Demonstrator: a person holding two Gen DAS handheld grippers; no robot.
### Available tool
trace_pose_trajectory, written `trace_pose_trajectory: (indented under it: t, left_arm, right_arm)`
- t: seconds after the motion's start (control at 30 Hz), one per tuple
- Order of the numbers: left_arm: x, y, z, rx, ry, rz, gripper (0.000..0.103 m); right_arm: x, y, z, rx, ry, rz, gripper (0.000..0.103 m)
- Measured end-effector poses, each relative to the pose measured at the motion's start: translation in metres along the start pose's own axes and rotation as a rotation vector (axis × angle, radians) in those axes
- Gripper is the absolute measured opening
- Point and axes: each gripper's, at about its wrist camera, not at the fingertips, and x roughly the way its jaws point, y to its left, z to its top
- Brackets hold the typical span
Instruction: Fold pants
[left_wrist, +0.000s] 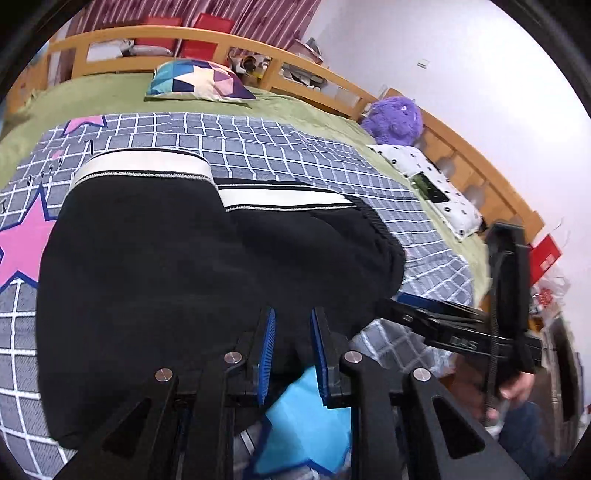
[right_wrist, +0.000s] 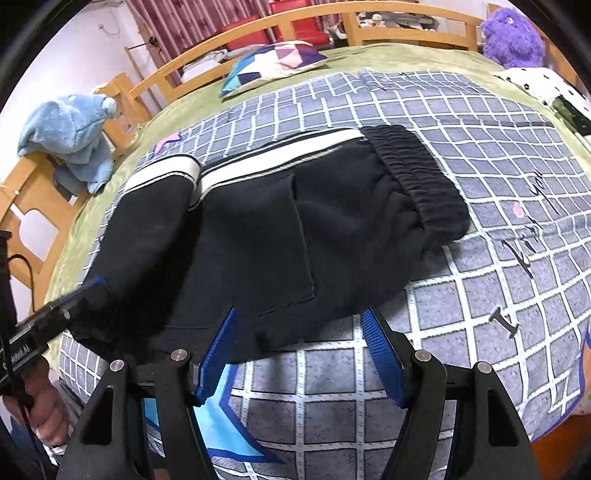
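Black pants (left_wrist: 184, 258) with a white side stripe lie folded over on the checked quilt (left_wrist: 258, 140). The waistband (right_wrist: 417, 177) points to the right in the right wrist view. My left gripper (left_wrist: 293, 325) is shut on the near edge of the pants, with black cloth pinched between its blue pads. In the right wrist view the left gripper (right_wrist: 96, 286) grips the left end of the pants (right_wrist: 258, 240). My right gripper (right_wrist: 300, 317) stands open over the near hem, pads apart and not pressing. From the left wrist view the right gripper (left_wrist: 413, 302) sits at the pants' right edge.
On the green bed sheet lie a patterned cushion (left_wrist: 199, 81), a purple plush toy (left_wrist: 395, 118) and a dotted white pillow (left_wrist: 428, 177). A wooden rail (right_wrist: 192, 55) rings the bed, with a blue plush toy (right_wrist: 70, 125) on it. A hand (right_wrist: 40, 410) holds the left gripper's handle.
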Motion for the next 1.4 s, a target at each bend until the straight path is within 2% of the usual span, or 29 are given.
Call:
trace_pose_trajectory:
  t: [0.07,0.1,0.13,0.2,0.3,0.4,0.5,0.53,0.6,0.63,0.73,0.83,0.93,1.07,1.2,1.33,1.4]
  left_arm:
    - [-0.017,0.003,0.003,-0.005,-0.044,0.005,0.033]
    - [-0.032,0.008,0.005,-0.006,-0.085,0.027,0.044]
    - [-0.038,0.012,0.007,-0.01,-0.106,0.051,0.049]
    - [-0.053,0.025,0.009,-0.035,-0.136,0.101,0.049]
    - [-0.067,0.054,0.012,-0.117,-0.14,0.17,0.049]
    - [-0.08,0.086,0.006,-0.211,-0.137,0.204,0.049]
    - [-0.086,0.103,0.004,-0.269,-0.138,0.217,0.049]
    - [-0.087,0.108,0.004,-0.285,-0.136,0.222,0.049]
    - [-0.086,0.113,0.005,-0.3,-0.13,0.227,0.049]
    - [-0.086,0.114,0.005,-0.302,-0.129,0.232,0.049]
    - [-0.081,0.112,0.005,-0.304,-0.125,0.226,0.049]
    - [-0.068,0.102,0.003,-0.295,-0.092,0.206,0.049]
    - [-0.056,0.086,0.001,-0.257,-0.071,0.191,0.049]
    - [-0.043,0.068,0.002,-0.228,-0.053,0.16,0.049]
    - [-0.031,0.048,-0.002,-0.196,-0.029,0.127,0.049]
    - [-0.02,0.032,-0.002,-0.158,-0.01,0.107,0.049]
    - [-0.012,0.024,0.0,-0.14,0.004,0.114,0.049]
  right_arm:
    - [0.002,0.005,0.005,-0.009,-0.011,0.031,0.07]
    - [0.004,0.009,0.009,-0.011,-0.017,0.049,0.07]
    - [0.006,0.013,0.012,-0.013,-0.021,0.064,0.07]
    - [0.015,0.026,0.022,-0.015,-0.032,0.134,0.07]
    - [0.037,0.044,0.037,0.002,-0.012,0.254,0.07]
    - [0.068,0.064,0.048,0.04,0.037,0.37,0.07]
    - [0.111,0.079,0.056,0.109,0.126,0.418,0.069]
    - [0.122,0.083,0.056,0.132,0.153,0.435,0.055]
    - [0.133,0.097,0.06,0.118,0.176,0.447,0.013]
    - [0.125,0.107,0.064,0.046,0.143,0.455,0.01]
    - [0.073,0.124,0.081,-0.143,-0.009,0.44,0.009]
    - [0.031,0.119,0.103,-0.19,-0.068,0.42,0.009]
    - [-0.002,0.093,0.122,-0.224,-0.114,0.334,0.009]
    - [-0.015,0.045,0.136,-0.219,-0.111,0.186,0.009]
    - [-0.009,-0.01,0.138,-0.181,-0.09,0.07,0.009]
    - [0.014,-0.066,0.125,-0.065,-0.043,0.014,0.009]
    - [0.033,-0.085,0.114,-0.026,-0.001,0.003,0.019]
